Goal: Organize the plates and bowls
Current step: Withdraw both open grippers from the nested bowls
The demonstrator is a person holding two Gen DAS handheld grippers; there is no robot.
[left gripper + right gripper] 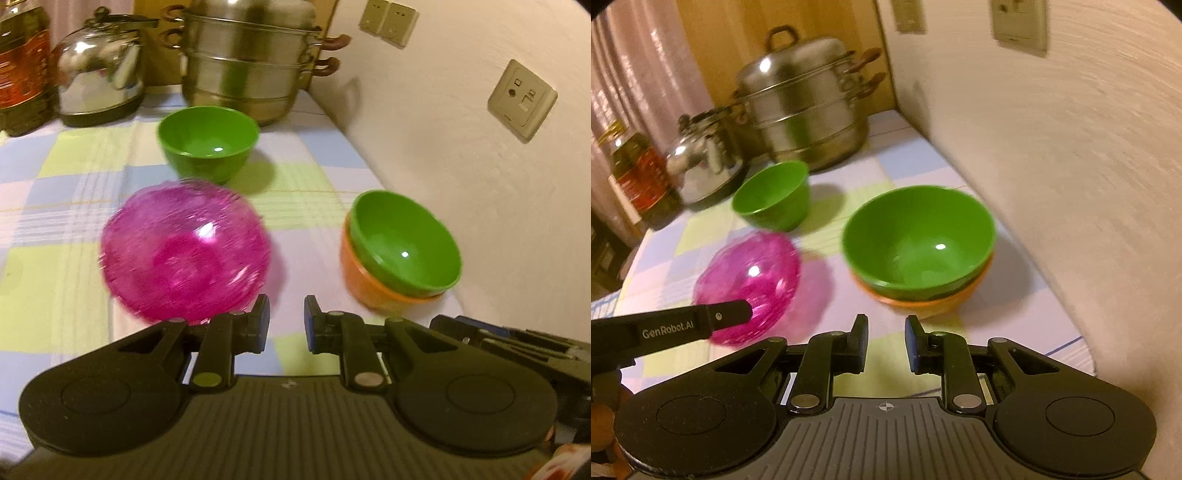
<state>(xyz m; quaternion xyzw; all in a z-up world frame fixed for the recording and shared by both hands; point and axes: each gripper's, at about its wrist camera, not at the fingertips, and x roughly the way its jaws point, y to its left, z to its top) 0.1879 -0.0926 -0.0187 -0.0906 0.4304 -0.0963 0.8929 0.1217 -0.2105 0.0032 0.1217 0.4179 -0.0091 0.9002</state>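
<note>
A clear pink bowl sits on the checked cloth, just ahead and left of my left gripper, which is open and empty. A green bowl is nested in an orange bowl by the wall at right. A second green bowl stands alone farther back. In the right wrist view, my right gripper is open and empty, just short of the green bowl in the orange bowl. The pink bowl lies to its left, partly behind the left gripper's finger. The lone green bowl sits behind.
A steel steamer pot, a kettle and an oil bottle stand along the back of the table. A wall with sockets runs close along the right side. The checked tablecloth covers the table.
</note>
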